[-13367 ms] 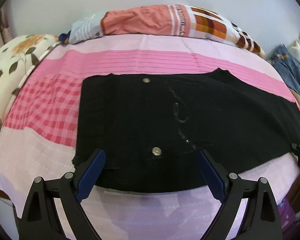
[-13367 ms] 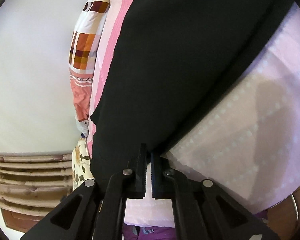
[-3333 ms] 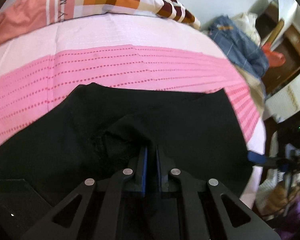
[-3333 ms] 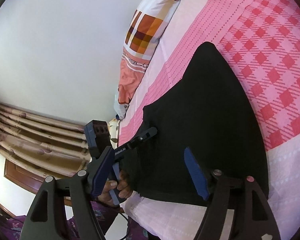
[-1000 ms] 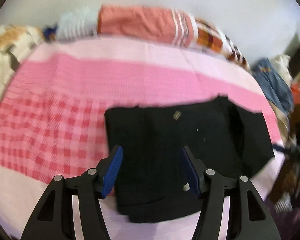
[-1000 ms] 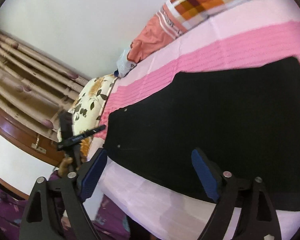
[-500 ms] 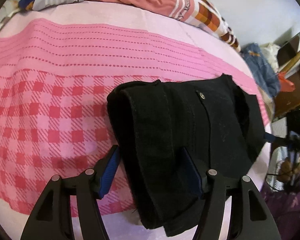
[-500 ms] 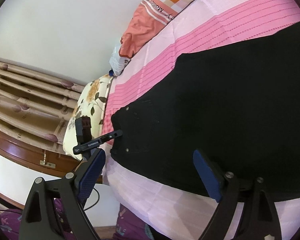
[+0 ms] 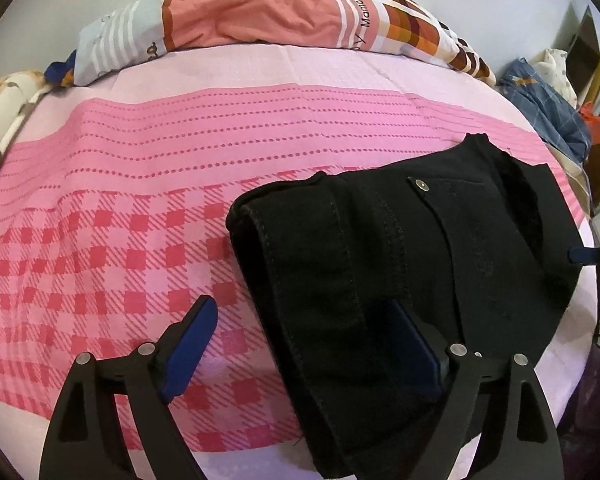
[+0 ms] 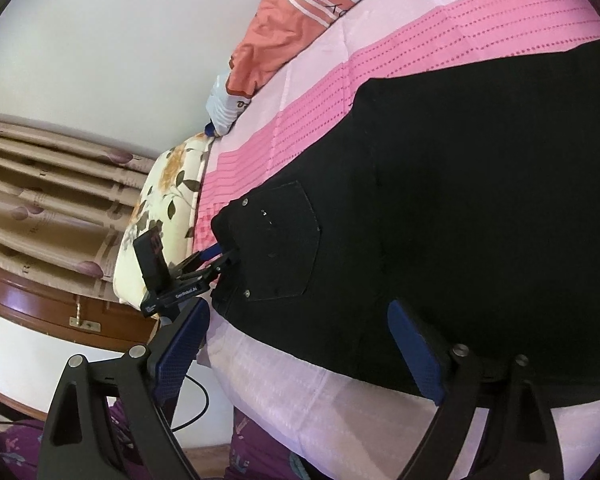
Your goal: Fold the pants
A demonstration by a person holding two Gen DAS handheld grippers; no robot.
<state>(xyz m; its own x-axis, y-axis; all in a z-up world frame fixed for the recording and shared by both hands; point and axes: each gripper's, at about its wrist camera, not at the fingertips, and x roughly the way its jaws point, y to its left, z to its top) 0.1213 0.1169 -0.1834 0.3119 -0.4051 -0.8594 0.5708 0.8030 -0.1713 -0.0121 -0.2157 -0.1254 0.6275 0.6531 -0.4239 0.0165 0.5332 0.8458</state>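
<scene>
The folded black jeans [image 9: 420,264] are lying on the pink bedsheet [image 9: 120,220], thick, limp denim best pinched at the waistband edge, while the left gripper [image 9: 300,332] is opening astride it and the right gripper [image 10: 300,356] is hovering spread, empty.

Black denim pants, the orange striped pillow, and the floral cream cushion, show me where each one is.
Black denim pants [image 9: 380,248]: left wrist view, on the folded waistband end.
Orange striped pillow [image 9: 256,12]: left wrist view, on its orange middle.
Floral cream cushion [image 10: 160,200]: right wrist view, on its flowered face.
</scene>
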